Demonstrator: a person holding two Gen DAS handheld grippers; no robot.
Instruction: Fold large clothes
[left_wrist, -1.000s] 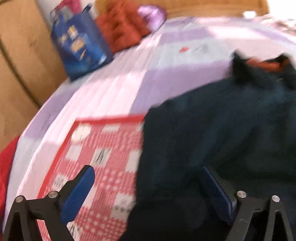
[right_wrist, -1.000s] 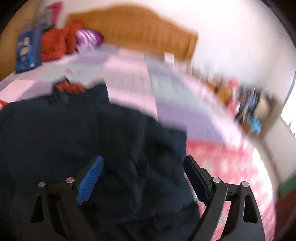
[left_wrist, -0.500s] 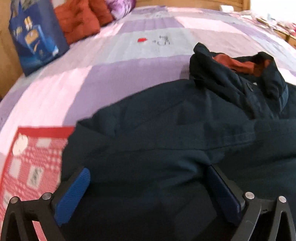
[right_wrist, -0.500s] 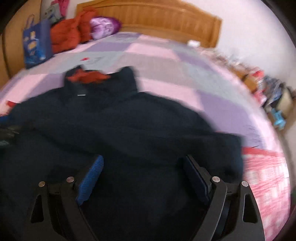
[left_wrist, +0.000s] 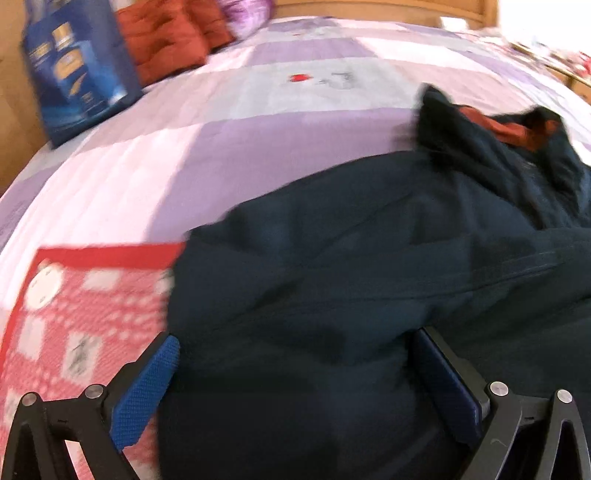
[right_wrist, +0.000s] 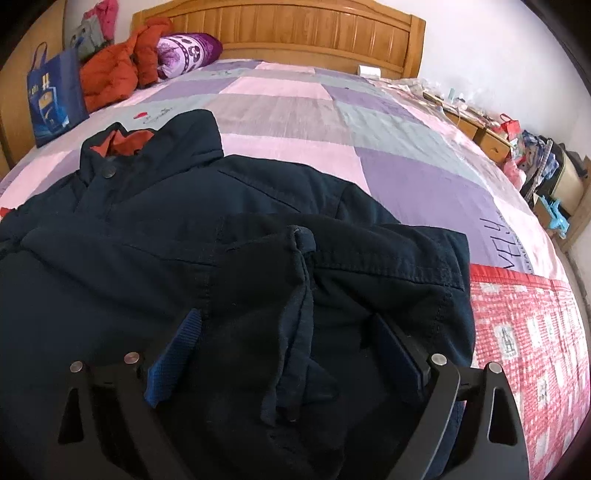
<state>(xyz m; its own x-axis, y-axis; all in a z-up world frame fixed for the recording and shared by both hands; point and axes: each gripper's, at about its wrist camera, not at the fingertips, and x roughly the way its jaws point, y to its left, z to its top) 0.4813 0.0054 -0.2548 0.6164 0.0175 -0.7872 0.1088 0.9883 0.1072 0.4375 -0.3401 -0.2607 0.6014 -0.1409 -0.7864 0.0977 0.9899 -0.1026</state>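
A dark navy jacket (left_wrist: 351, 277) lies spread on the bed, its collar with orange lining (left_wrist: 509, 129) at the far side. My left gripper (left_wrist: 295, 339) stands open over the jacket's left edge, blue pads wide apart with cloth lying between them. In the right wrist view the jacket (right_wrist: 147, 240) fills the near half, its collar (right_wrist: 122, 142) at the upper left. A folded sleeve with a cuff (right_wrist: 303, 240) runs down between the fingers of my right gripper (right_wrist: 284, 319). This gripper is open just above the cloth, its pads clear of it.
The bed carries a pink, purple and grey quilt (right_wrist: 295, 110) and a red checked blanket (right_wrist: 535, 332) at the near end (left_wrist: 74, 314). A blue bag (left_wrist: 77, 70), an orange-red garment (right_wrist: 110, 74) and a purple pillow (right_wrist: 188, 50) sit by the wooden headboard (right_wrist: 295, 29). Cluttered furniture (right_wrist: 517, 147) stands to the right.
Both grippers have sunk closer to the jacket. The left one swung over it, then drifted back toward its left edge. The right one moved from the jacket's right edge over the folded sleeve.
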